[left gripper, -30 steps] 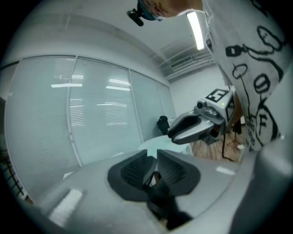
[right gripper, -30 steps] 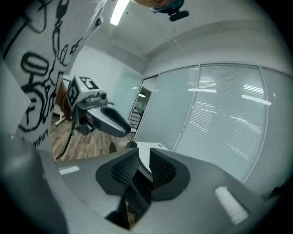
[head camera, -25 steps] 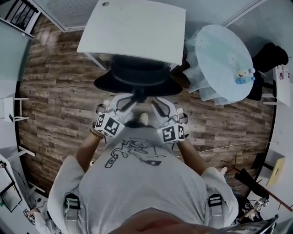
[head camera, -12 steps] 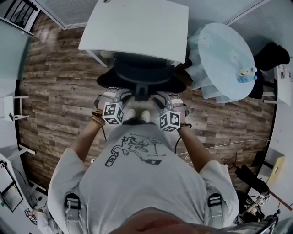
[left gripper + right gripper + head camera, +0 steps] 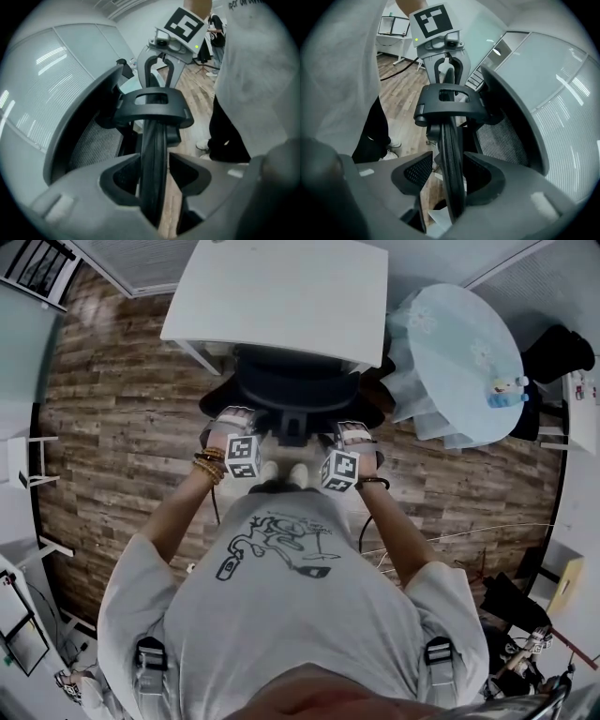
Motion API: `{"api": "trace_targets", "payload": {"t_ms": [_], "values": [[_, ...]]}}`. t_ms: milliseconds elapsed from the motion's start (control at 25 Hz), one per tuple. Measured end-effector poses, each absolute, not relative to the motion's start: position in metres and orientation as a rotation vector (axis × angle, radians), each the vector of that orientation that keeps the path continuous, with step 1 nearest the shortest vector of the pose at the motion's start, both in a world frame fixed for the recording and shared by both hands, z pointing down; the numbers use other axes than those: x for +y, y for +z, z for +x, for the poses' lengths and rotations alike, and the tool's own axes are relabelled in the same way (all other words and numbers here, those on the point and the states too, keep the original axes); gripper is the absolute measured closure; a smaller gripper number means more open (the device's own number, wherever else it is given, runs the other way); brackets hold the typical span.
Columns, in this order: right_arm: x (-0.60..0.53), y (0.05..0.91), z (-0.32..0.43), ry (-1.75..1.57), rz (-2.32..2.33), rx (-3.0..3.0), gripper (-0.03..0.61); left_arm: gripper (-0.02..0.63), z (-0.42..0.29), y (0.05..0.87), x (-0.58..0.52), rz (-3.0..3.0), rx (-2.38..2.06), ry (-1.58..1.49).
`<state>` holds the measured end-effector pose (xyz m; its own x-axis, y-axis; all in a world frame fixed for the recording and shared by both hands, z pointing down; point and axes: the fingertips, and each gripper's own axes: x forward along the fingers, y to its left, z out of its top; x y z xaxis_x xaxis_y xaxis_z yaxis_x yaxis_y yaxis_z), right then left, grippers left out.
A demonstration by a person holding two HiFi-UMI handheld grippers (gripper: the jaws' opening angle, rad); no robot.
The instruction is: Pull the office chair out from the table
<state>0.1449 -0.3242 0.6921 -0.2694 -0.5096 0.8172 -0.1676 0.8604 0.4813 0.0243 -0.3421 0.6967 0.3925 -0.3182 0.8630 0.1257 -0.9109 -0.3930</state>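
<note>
The black office chair (image 5: pixel 295 390) stands tucked under the white table (image 5: pixel 281 292), its back toward me. Both grippers sit on the top of the chair's back, either side of its centre bracket (image 5: pixel 152 105). My left gripper (image 5: pixel 234 427) straddles the back's thin black rim (image 5: pixel 152 136); its jaws have just been opening, and a gap shows beside the rim. My right gripper (image 5: pixel 349 437) straddles the same rim (image 5: pixel 451 140), its jaws likewise just opened, with gaps at the pads. Each gripper view shows the other gripper across the bracket.
A round table with a pale blue cloth (image 5: pixel 459 352) and small bottles (image 5: pixel 502 395) stands close on the right of the chair. My feet (image 5: pixel 281 474) are right behind the chair. Wooden floor lies on both sides, with cables (image 5: pixel 450 540) at the right.
Both grippers have gone down and forward from in front of my body onto the top of the chair's back. The chair has not moved.
</note>
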Motion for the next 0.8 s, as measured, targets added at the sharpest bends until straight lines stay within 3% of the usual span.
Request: {"api": "trace_targets", "payload": {"t_ms": [80, 200, 800], "values": [[-0.326, 0.701, 0.145, -0.369, 0.486, -1.822, 0.376, 0.431, 0.023, 0.705, -0.345, -2.236, 0.15, -1.553], [-0.331, 0.703, 0.145, -0.404, 0.477, -1.803, 0.459, 0.488, 0.023, 0.711, -0.348, -2.209, 0.143, -1.547], [-0.32, 0.707, 0.134, -0.371, 0.478, -1.784, 0.471, 0.505, 0.01, 0.713, -0.338, -2.253, 0.132, -1.549]]}}
